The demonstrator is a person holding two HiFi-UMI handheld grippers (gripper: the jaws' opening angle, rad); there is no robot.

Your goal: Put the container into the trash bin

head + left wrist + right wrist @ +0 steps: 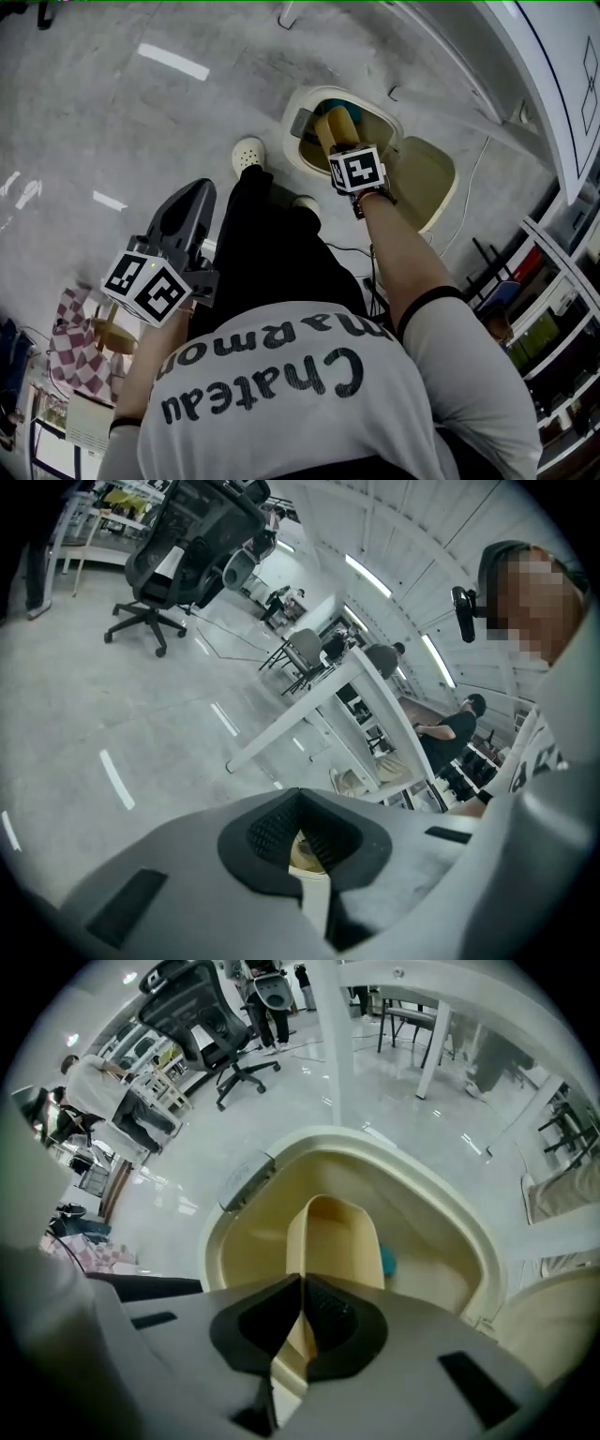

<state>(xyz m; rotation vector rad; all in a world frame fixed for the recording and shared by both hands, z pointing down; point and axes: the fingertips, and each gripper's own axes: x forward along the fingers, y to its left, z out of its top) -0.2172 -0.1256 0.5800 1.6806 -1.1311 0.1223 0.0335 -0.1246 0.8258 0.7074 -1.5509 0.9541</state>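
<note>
Head view, looking down past my shirt to the floor: the right tongs (330, 131) are stretched out over the open trash bin (287, 129). Its lid (427, 178) lies tipped aside, so the mouth is free.

Right gripper view: these tongs are pinching one wall of the cream container (334, 1237). It hangs with its open end away from me, over or just inside the bin's mouth; I cannot tell which. A small blue object (388, 1260) lies in the bin. Holding it by the thin wall, I judge, should let the container drop straight once I let go. It is not yet resting in the bin.

Left gripper view: the left tongs (300, 801) are pressed together on nothing I can name. A pale sliver below the pads is unidentified. They hang beside the leg, presumably to keep clear.
</note>
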